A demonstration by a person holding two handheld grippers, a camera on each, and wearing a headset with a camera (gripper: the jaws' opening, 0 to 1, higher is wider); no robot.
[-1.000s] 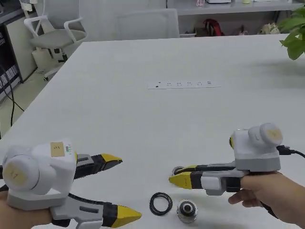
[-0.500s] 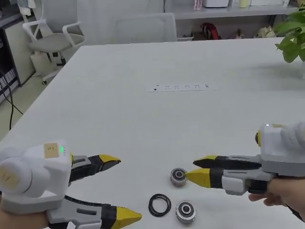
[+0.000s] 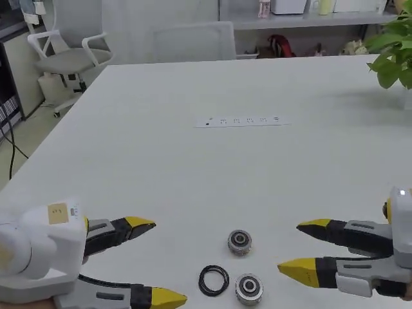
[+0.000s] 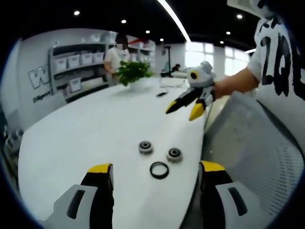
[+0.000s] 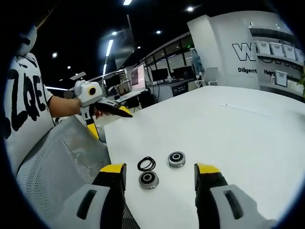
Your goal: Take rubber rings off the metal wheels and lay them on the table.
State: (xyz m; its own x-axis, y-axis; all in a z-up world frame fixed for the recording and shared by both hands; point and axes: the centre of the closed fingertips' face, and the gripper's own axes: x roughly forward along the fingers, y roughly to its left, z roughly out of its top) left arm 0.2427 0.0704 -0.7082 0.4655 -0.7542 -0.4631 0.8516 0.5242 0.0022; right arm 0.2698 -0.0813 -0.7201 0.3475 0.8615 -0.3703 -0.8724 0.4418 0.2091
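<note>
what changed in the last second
The right gripper let go of the far wheel, opened and pulled back to the right. The left gripper stayed open; the rubber ring and near wheel lay unmoved.

Black rubber ring (image 3: 214, 280), silver wheels (image 3: 239, 241), white table (image 3: 193, 167)

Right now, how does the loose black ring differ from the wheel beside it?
The black ring is a thin open loop, table showing through; the wheel is a thicker, filled disc. The ring is all black; the wheel is mostly silver. Both lie flat on the table, apart, neither gripped.
</note>
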